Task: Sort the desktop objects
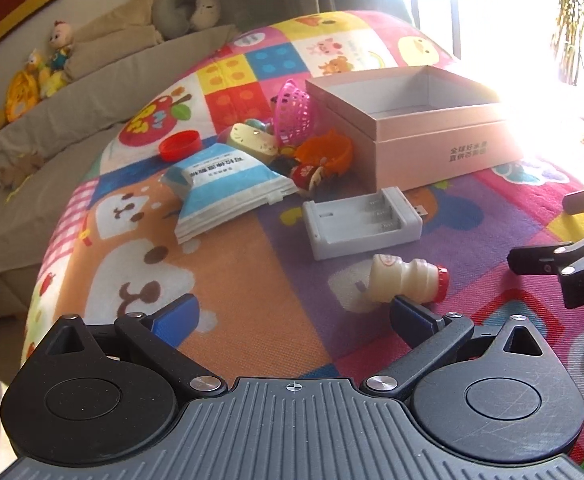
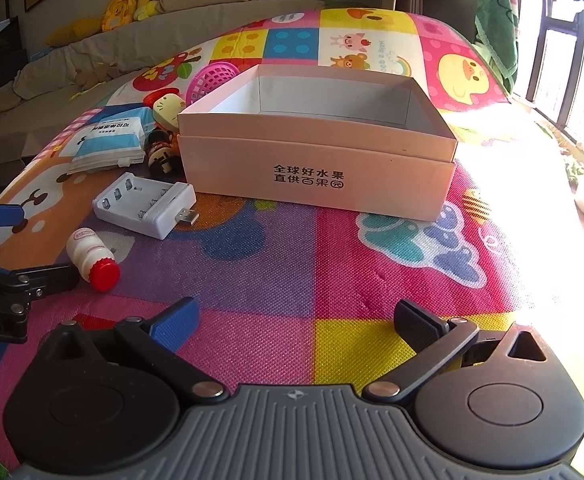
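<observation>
- Left gripper (image 1: 294, 314) hovering low over the cartoon play mat (image 1: 252, 292), fingers spread wide with nothing between them; one blue pad, one dark pad.
- Right gripper (image 2: 296, 318) likewise spread wide and holding nothing, over pink and yellow squares of the mat.
- Lying on its side just ahead of the left gripper's dark fingertip: small yogurt-drink bottle (image 1: 406, 282), cream body, red cap; red label at the base too small to read.
- Same bottle (image 2: 92, 258) at lower left in the right wrist view, cap towards the camera, close to the other gripper's dark finger.
- Beyond the bottle, near but apart: white battery charger (image 1: 362, 222) with bare slots and a USB plug sticking out of one end.
- Behind the charger: open pink box (image 2: 316, 176), white inside, with nothing visible in it, printed in black "全球好水果 / 直供百果园".
- Left of the box, a cluster: blue-and-white packet (image 1: 222, 186) with Chinese print not clearly legible, red cap (image 1: 180, 145), pink toy basket (image 1: 292, 112) tipped against the box, orange bowl (image 1: 326, 152), cream cartoon figure (image 1: 252, 142).
- Mat print near the rainbow reading "Hello a goo…", rest unclear.
- "…bot.AI" on the left gripper's body at the right wrist view's left edge.
</observation>
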`<state>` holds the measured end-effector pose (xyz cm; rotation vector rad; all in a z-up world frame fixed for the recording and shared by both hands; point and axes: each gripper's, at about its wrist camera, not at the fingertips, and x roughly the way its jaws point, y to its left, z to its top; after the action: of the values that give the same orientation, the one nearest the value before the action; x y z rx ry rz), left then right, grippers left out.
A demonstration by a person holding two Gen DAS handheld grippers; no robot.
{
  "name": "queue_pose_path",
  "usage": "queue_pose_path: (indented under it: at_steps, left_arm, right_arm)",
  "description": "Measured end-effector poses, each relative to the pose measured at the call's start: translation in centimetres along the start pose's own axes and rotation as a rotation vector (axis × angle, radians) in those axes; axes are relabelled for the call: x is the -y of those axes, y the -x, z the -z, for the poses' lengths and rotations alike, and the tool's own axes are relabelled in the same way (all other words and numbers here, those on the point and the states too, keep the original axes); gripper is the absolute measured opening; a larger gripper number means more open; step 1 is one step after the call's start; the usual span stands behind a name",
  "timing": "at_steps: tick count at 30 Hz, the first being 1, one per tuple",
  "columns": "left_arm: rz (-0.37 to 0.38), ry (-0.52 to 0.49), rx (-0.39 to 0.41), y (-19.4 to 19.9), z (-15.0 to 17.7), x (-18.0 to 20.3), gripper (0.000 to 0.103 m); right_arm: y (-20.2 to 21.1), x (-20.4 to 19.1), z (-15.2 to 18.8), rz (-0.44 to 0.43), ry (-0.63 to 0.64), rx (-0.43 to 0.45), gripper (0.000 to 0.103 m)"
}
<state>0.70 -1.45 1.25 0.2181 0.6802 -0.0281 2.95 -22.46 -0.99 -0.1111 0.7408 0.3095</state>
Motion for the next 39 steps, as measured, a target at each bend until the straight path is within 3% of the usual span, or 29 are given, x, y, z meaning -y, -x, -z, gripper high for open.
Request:
queue_pose_path:
  at_steps: [3,6,12,17,23,24,26,32,39]
  left_arm:
    - [-0.093,0.001,-0.004,-0.7,-0.4,-1.1,0.103]
    - [-0.153,0.064,-0.011,-0.9,-0.7,-3.2,0.103]
    - [-0.187,0.178,-0.001,0.4,-0.6,-6.5,0.103]
    - [-0.195,0.232,0.013,1.3,-0.1,-7.7,0.103]
    - [-0.203,0.283,0.015,1.9,0.4,-8.8,0.103]
    - [-0.2,0.286,0.013,2.0,0.4,-8.9,0.103]
    - [-0.188,0.285,0.012,2.1,0.6,-8.8,0.103]
    - [-0.108,0.256,0.017,1.9,0.5,-7.3,0.103]
    - [0.12,0.171,0.022,1.3,-0.2,-3.3,0.103]
  right_arm:
    - [0.1,-0.1,0.0,-0.022,0.024,-0.005,0.103]
    - [0.2,-0.5,-0.6,-0.067,0.039,-0.005,0.103]
    - [0.4,-3.0,-3.3,-0.106,0.051,0.075,0.103]
    - [-2.0,-7.6,-6.0,-0.141,0.084,0.049,0.098]
    - [-6.5,-10.9,-7.2,-0.095,0.065,-0.025,0.098]
    - [-7.0,-11.1,-7.3,-0.087,0.065,-0.032,0.094]
    - [-7.5,-11.0,-7.3,-0.086,0.075,-0.052,0.089]
    - [-4.9,-7.0,-6.1,-0.084,0.089,-0.031,0.089]
    - [-1.6,-0.5,-3.9,-0.025,0.061,0.001,0.089]
